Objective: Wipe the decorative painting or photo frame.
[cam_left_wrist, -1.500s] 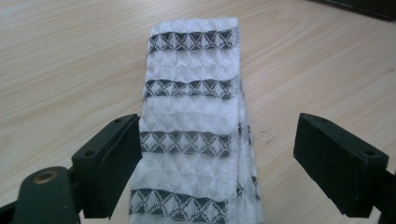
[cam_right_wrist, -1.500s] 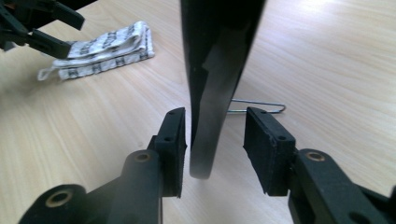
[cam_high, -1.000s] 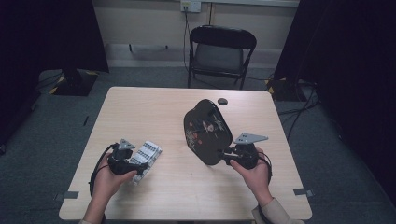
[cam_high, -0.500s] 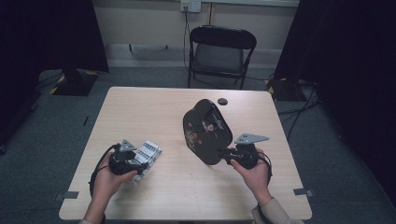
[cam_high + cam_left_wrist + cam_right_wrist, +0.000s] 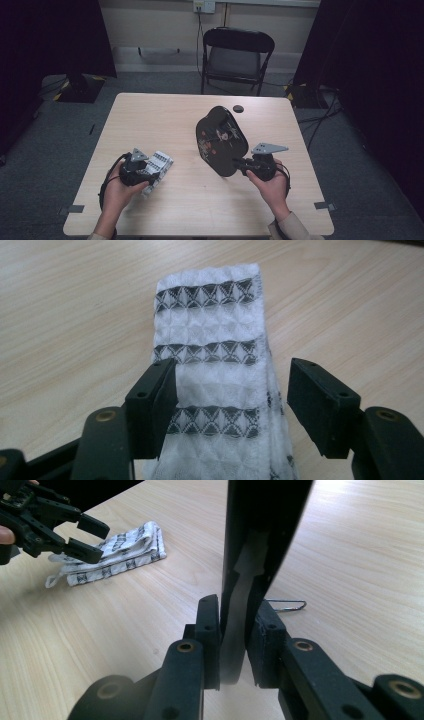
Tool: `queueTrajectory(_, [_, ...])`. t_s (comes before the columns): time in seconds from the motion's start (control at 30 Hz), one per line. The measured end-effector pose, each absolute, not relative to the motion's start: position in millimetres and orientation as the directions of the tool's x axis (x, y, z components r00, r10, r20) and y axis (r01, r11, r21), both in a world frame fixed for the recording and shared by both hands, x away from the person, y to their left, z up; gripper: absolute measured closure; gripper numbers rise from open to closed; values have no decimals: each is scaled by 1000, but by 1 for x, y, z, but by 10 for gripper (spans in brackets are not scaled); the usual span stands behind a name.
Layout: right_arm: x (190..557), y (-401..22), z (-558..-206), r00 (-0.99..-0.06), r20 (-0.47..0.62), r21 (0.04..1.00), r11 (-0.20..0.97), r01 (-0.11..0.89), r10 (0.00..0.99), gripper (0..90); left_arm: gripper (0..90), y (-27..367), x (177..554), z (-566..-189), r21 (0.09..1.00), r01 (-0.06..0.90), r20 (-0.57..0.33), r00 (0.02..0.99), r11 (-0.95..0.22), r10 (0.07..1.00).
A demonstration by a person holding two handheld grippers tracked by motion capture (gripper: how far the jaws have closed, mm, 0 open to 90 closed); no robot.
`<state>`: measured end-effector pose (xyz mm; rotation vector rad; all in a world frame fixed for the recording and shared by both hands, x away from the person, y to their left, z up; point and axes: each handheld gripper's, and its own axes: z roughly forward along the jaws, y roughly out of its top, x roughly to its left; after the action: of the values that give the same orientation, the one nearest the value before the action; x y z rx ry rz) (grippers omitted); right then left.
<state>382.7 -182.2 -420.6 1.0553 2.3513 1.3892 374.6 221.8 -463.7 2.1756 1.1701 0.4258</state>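
Observation:
A folded white cloth with black patterned stripes lies on the table at the near left. My left gripper straddles it. In the left gripper view the cloth runs between the jaws of my left gripper, which have just been closing. One pad touches its edge and the other stands off it. My right gripper holds a black oval tray upright on its edge. In the right gripper view the jaws of my right gripper have just closed further and press on the rim of the tray.
A small black round thing sits near the far edge of the wooden table. A bent wire clip lies behind the tray. A black folding chair stands beyond the table. The cloth and my left gripper also appear in the right gripper view.

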Motion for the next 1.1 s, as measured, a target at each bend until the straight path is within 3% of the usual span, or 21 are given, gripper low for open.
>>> queueTrajectory(0.23, [382,-184,-421,-720,168,830,297,471,673,776,388,222,377,-469,651,628,16,549,-425,835])
queueTrajectory(0.73, [380,-183,-422,-721,165,830,300,471,673,782,364,222,375,-481,656,657,-22,509,-372,860])
queueTrajectory(0.9, [380,-184,-422,-718,173,827,297,478,674,784,442,220,373,-479,636,660,-9,525,-400,851])
queueTrajectory(1.1, [380,-185,-423,-716,185,826,289,484,673,785,630,215,373,-476,618,667,-26,547,-417,836])
